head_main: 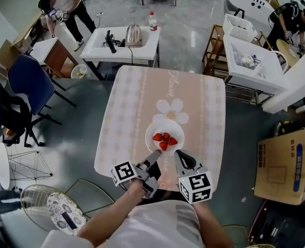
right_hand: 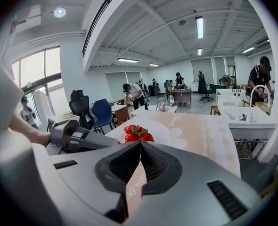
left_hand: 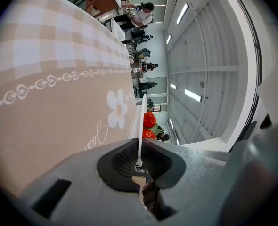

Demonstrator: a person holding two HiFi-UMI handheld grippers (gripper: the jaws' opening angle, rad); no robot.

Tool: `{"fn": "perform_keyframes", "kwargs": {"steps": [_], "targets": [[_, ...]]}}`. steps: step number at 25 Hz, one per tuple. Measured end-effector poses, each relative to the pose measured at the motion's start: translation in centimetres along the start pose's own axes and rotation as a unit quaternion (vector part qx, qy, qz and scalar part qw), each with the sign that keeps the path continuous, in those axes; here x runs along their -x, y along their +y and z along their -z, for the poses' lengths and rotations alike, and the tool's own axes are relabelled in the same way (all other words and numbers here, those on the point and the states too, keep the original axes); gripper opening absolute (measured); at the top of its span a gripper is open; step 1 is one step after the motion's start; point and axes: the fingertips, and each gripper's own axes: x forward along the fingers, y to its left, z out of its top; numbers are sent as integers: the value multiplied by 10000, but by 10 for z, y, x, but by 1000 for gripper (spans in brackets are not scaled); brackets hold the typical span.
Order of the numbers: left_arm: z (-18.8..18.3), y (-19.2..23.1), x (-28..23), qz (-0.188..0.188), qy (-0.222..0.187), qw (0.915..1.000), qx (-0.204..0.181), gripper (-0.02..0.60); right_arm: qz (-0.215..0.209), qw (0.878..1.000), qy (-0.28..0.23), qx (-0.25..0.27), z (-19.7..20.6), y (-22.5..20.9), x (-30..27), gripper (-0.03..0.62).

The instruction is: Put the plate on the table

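Across the checked pink cloth of the table [head_main: 132, 102] ran a line of white cursive script [head_main: 170, 84], too looped to read, beside a printed white flower [head_main: 172, 111]. Square black-and-white markers faced up from the cube on each gripper. A cardboard box [head_main: 279, 165] at the right edge of the head view bore a blue label with print too small to make out.

The white plate [head_main: 153, 129] sat low and centre over the table, just below the flower, and held about four red strawberries [head_main: 164, 140]. Whether its base touched the cloth could not be told.

The left gripper [head_main: 156, 154] was turned on its side and clamped the plate's near rim, which showed as a thin white edge pinched between the pads. The right gripper [head_main: 177, 153] had its jaws pressed together with nothing visible between them, tips at the plate's near rim.

On a white side table [head_main: 103, 48] at upper centre stood a kettle [head_main: 134, 34] and a red-capped bottle [head_main: 152, 20].
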Motion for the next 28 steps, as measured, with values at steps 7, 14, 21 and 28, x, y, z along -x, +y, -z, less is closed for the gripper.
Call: {"fn": "perform_keyframes", "kwargs": {"steps": [7,14,21,28], "targets": [[-3,28,-24,-354,-33,9993,90,21,-61,9998,80,-188,5,-29,-25,5],[-7,39,-44,-534,-50,9985,67,21,-236,9984,302,-426,19,-46,-45,5],[-9,62,-55,-802,-164,9965,151,21,-460,9960,496,-585,32,-54,-60,5],[-15,68,-64,-898,-301,9953,179,23,-591,9945,559,-660,39,-64,-72,5]]}}
